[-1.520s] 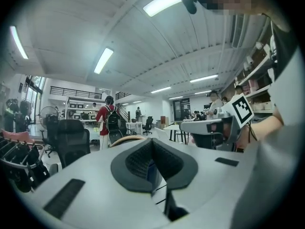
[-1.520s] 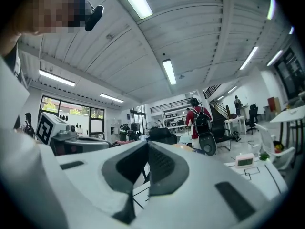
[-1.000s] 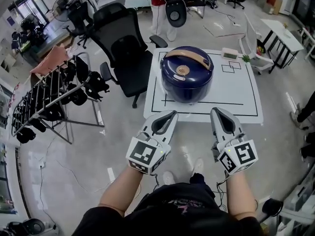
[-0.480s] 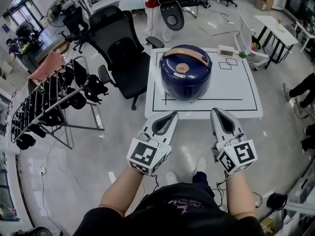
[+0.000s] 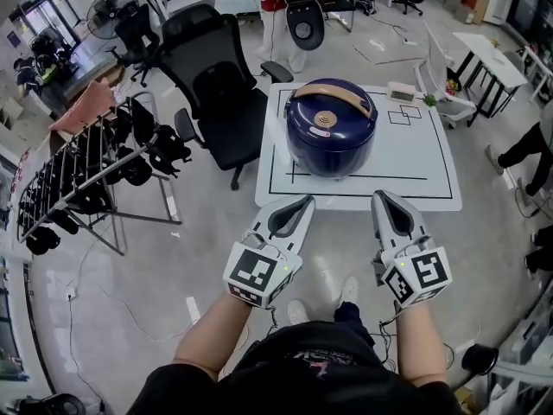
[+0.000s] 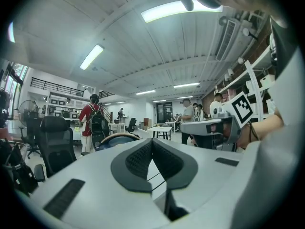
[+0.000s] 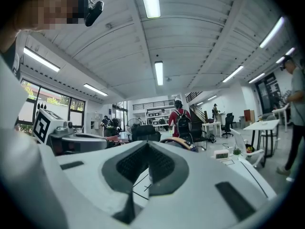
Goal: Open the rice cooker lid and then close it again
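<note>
A dark blue rice cooker (image 5: 329,130) with a tan handle across its closed lid stands on a white table (image 5: 415,158) marked with black lines. My left gripper (image 5: 302,201) hangs in front of the table's near edge, shut and empty. To its right, my right gripper (image 5: 382,199) is also shut with nothing in it, level with the left one. Both point toward the cooker and stay apart from it. In the left gripper view only the cooker's top (image 6: 112,138) peeks over the jaws. Its rim (image 7: 178,142) shows over the jaws in the right gripper view.
A black office chair (image 5: 212,80) stands just left of the table. A rack of black gear (image 5: 95,167) is farther left. A small white clock (image 5: 402,91) sits at the table's far right corner. People stand beyond the table (image 5: 285,7) and at the right edge (image 5: 527,150).
Both grippers hold their place and stay shut. The head view has drifted slightly, so the table and cooker sit a little differently in the picture.
</note>
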### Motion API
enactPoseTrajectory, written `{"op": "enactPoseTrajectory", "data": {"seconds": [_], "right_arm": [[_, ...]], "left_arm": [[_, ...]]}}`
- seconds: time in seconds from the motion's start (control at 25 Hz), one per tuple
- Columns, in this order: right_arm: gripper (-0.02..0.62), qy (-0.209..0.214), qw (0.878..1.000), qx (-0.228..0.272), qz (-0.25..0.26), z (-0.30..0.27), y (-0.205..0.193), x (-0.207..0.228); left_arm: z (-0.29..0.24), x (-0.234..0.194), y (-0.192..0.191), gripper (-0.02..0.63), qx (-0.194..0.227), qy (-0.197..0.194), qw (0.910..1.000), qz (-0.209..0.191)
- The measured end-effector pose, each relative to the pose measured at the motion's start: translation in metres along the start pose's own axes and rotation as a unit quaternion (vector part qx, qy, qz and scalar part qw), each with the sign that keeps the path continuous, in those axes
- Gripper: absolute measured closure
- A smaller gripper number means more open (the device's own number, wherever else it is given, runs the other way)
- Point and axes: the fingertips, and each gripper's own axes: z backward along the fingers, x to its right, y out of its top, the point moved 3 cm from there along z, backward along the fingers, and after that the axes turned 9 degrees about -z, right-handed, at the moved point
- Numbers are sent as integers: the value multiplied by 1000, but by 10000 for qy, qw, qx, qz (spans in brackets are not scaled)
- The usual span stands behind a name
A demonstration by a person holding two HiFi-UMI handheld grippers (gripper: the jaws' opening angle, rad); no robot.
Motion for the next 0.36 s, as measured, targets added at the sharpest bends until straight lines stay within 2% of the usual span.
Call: {"op": "enactPoseTrajectory", "data": {"seconds": [0.36], "right_arm": [[595,16,10000,7,7,-1,4,2]], "left_arm": [[-3,1,3,603,2,17,10000,-11]]}}
